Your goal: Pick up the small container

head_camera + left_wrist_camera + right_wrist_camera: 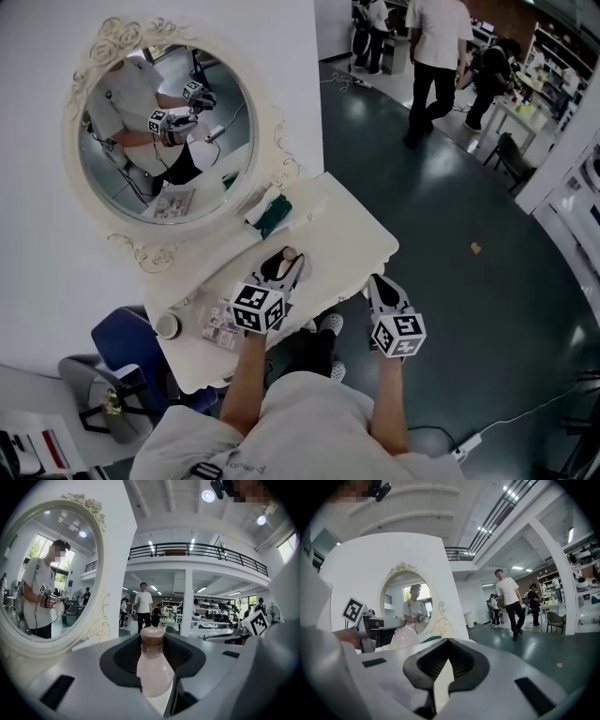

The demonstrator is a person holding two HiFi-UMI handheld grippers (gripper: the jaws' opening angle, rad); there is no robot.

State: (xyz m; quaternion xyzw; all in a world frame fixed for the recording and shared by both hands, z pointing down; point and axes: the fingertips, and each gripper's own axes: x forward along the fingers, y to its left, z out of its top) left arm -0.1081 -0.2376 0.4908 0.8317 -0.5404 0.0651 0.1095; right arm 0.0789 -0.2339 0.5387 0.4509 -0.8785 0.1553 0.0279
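The small container is a pale pink bottle [152, 667] with a brown cap [290, 252]. My left gripper [279, 269] is shut on its body over the cream dressing table [352, 234], near the front edge. In the left gripper view the bottle fills the gap between the jaws, with its cap pointing away. I cannot tell whether its base touches the table. My right gripper [382, 289] hangs just off the table's front right edge, shut with nothing in it [446, 667]. In the right gripper view the left gripper [370, 625] and the bottle [404, 637] show at the left.
An oval mirror [164, 131] in an ornate white frame stands at the back of the table. A green and white folded item [270, 214], a printed leaflet [222, 323] and a small jar [167, 325] lie on the table. A blue chair [131, 342] is at the left. People [436, 56] walk on the dark floor beyond.
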